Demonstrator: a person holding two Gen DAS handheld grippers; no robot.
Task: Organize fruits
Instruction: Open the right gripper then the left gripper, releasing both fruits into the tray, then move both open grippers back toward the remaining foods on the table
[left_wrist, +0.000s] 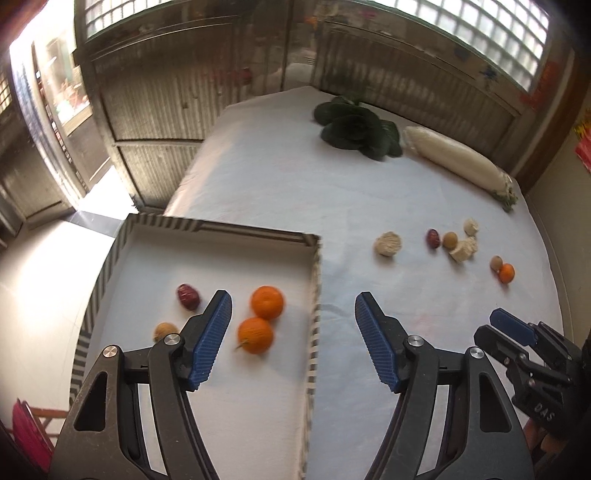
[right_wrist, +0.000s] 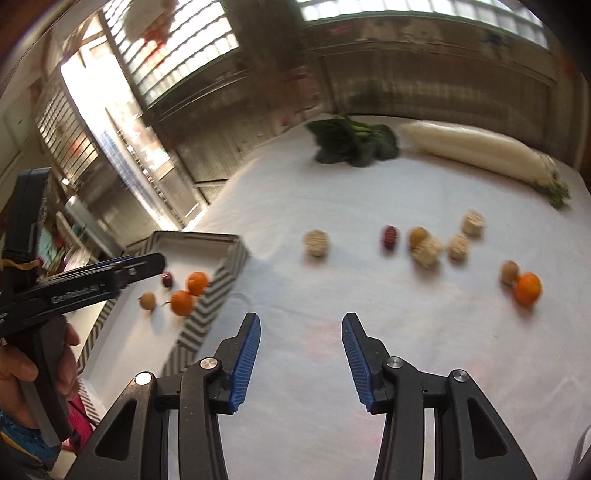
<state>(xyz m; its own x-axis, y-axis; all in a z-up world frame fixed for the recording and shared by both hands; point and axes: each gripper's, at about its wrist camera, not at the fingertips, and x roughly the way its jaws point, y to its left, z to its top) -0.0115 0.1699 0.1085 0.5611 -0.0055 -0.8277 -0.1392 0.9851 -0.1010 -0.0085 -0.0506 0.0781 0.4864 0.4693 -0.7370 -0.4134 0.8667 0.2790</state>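
left gripper (left_wrist: 293, 306): jaws wide apart, empty, hovering over the striped tray (left_wrist: 315, 295)
right gripper (right_wrist: 301, 332): also spread, holding nothing
in tray: two oranges (left_wrist: 267, 301), a red date and a tan fruit, longan maybe (blurry)
next target: loose orange (right_wrist: 528, 288), ahead and right of the right gripper, the nearer one
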